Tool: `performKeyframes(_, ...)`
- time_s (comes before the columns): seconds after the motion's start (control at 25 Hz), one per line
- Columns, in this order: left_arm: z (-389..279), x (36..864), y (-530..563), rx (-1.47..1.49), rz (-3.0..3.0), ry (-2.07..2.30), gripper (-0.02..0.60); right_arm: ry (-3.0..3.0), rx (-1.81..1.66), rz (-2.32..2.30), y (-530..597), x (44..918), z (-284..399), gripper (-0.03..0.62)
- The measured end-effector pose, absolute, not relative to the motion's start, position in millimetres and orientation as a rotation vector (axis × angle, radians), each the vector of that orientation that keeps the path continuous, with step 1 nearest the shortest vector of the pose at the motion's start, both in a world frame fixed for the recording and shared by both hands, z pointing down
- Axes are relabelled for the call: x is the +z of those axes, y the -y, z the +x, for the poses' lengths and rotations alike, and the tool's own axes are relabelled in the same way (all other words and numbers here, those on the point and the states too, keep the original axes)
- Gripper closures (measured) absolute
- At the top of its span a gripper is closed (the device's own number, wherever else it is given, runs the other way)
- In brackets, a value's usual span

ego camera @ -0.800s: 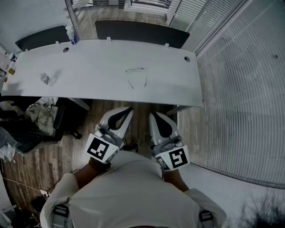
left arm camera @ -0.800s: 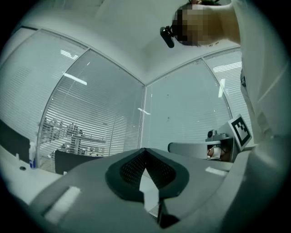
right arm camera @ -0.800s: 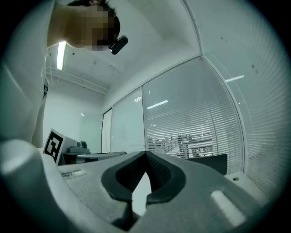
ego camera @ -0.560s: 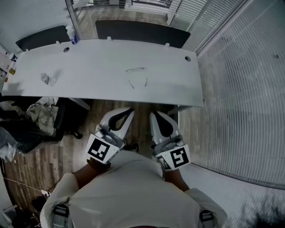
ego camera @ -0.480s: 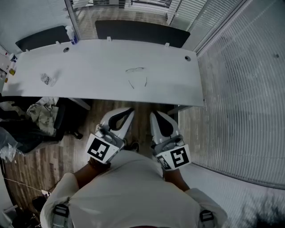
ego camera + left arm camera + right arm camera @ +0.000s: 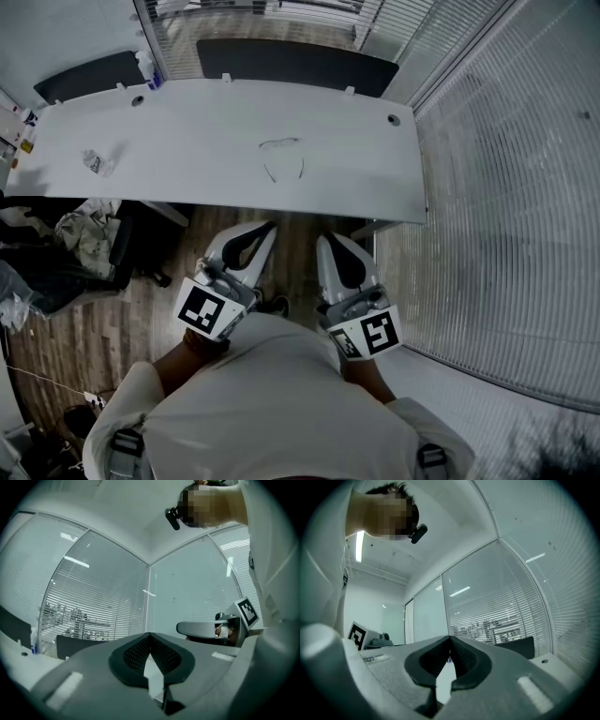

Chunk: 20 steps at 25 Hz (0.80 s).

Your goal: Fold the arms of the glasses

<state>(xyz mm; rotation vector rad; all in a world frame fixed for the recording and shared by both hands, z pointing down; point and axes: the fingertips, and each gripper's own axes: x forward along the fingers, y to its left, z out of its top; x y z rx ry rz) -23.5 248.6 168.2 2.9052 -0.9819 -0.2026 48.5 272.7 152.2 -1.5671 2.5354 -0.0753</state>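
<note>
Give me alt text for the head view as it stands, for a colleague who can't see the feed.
A pair of glasses lies on a white desk, its arms unfolded toward the person, with nothing touching it. The left gripper and right gripper, both shut and empty, are held side by side close to the person's body, short of the desk's near edge and above a wooden floor.

Smooth, matt white bench (image 6: 187, 178); glasses (image 6: 282, 155) with a thin, wiry frame; wood-plank floor (image 6: 84, 337). The left gripper (image 6: 266, 226) and right gripper (image 6: 323, 242) are matt pale plastic with black textured linings.
</note>
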Motion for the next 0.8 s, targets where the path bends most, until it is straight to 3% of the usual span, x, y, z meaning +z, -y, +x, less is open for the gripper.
performKeyframes(0.4, -6, 177, -235, -0.164, 2.85, 1.085, 0.58, -2.572, -0.146, -1.519, -261, 170, 73, 0.594)
performKeyframes(0.8, -21, 199, -147, -0.152, 2.816, 1.123, 0.58, -2.624, -0.132, -1.482, -171, 182, 56, 0.594)
